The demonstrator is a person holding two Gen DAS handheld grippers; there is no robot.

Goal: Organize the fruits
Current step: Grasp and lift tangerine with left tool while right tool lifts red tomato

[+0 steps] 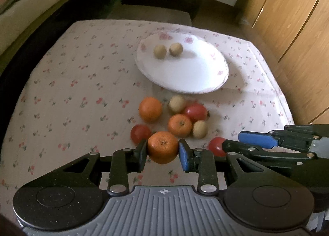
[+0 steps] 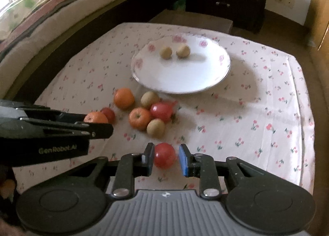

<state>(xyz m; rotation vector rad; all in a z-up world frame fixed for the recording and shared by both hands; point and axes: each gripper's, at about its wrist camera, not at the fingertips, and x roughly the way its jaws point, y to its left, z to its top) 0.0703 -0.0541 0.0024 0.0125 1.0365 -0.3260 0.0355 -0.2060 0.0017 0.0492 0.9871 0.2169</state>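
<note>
Jaws: left gripper (image 1: 163, 150) pinching orange (image 1: 163, 147), lower center; right gripper (image 2: 166, 156) spread round red fruit (image 2: 165, 155), w/ gap. Plate (image 1: 185, 75) upper center. Risk: round fruit rolls off if grip weak.

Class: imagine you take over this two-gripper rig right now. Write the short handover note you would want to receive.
Left gripper: shut on an orange.
Right gripper: open, fingers either side of a red fruit on the cloth, not yet gripped.
Plate: holds two small tan fruits.
Done: those two.
Left: the held orange, the red fruit, and the loose cluster in front of the plate: two oranges, two red, two tan.
</note>
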